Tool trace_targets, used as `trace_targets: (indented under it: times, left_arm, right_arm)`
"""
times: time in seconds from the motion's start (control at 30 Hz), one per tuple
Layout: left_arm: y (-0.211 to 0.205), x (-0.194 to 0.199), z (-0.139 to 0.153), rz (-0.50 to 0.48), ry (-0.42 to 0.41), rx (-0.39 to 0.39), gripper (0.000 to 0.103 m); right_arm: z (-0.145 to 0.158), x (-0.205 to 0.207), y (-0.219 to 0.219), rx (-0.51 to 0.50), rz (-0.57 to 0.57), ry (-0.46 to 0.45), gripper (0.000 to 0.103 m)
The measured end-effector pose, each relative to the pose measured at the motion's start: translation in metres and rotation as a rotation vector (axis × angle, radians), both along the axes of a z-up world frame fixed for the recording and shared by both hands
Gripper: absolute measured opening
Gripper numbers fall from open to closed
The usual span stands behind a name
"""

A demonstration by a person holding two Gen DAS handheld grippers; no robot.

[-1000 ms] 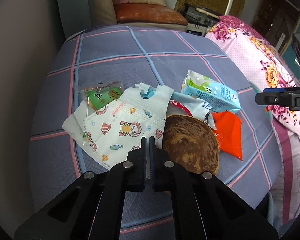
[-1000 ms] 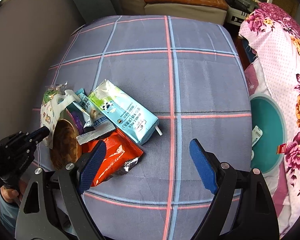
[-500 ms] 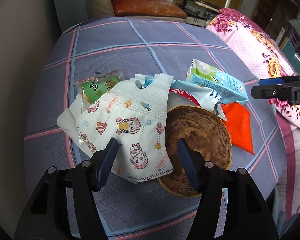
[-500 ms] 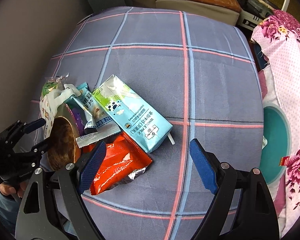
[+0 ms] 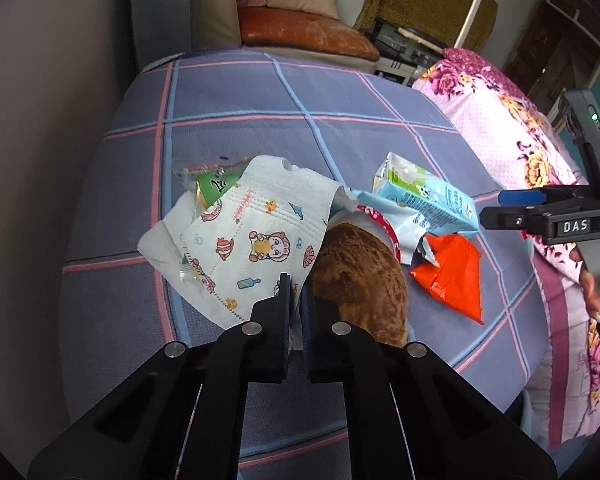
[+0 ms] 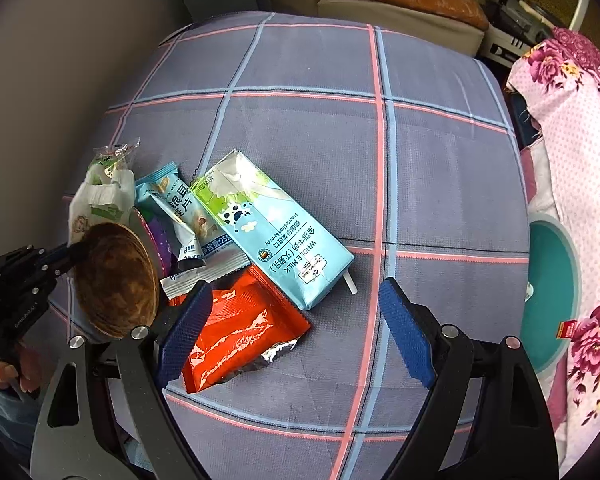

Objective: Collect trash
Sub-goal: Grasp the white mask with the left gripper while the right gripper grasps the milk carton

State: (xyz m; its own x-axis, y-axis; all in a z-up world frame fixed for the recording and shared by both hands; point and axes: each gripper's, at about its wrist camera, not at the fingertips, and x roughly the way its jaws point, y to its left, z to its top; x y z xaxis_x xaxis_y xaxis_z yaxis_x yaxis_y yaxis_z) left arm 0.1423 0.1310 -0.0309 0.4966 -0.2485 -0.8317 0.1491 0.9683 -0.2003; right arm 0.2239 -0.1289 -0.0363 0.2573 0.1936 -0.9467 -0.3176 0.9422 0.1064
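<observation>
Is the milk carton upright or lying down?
Lying down. The milk carton rests flat on its side on the checked cloth, its print facing up, overlapping the orange wrapper.

Left gripper: pitched steeply downward, fingers drawn nearly together, a thin white edge pinched between them. Right gripper: also angled steeply downward, blue-padded fingers spread wide, nothing pressed between them. A hand grips the right handle; another hand grips the left.
</observation>
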Motion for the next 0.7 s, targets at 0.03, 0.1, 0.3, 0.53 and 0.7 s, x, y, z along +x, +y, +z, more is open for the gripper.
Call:
trace_targets:
  times: [0.03, 0.1, 0.3, 0.53, 0.7]
  left_arm:
    - [0.003, 0.0, 0.005, 0.002, -0.007, -0.014, 0.005]
    - [0.005, 0.003, 0.013, -0.006, -0.019, -0.05, 0.005]
    - [-0.002, 0.015, 0.004, -0.067, 0.031, -0.12, 0.006]
    - [0.002, 0.029, -0.017, -0.01, 0.094, -0.097, 0.009]
    - [0.012, 0.028, -0.017, 0.042, 0.095, -0.093, 0.017]
  right_arm:
    - [-0.001, 0.002, 0.001, -0.005, 0.01, -0.003, 0.081]
    - [-0.004, 0.009, 0.005, -0.017, 0.028, -0.007, 0.081]
    - [-0.022, 0.031, 0.024, -0.047, 0.111, 0.004, 0.081]
    - [-0.04, 0.04, 0.044, -0.049, 0.19, 0.013, 0.064]
    - [-0.031, 0.04, 0.039, -0.02, 0.168, -0.018, 0.053]
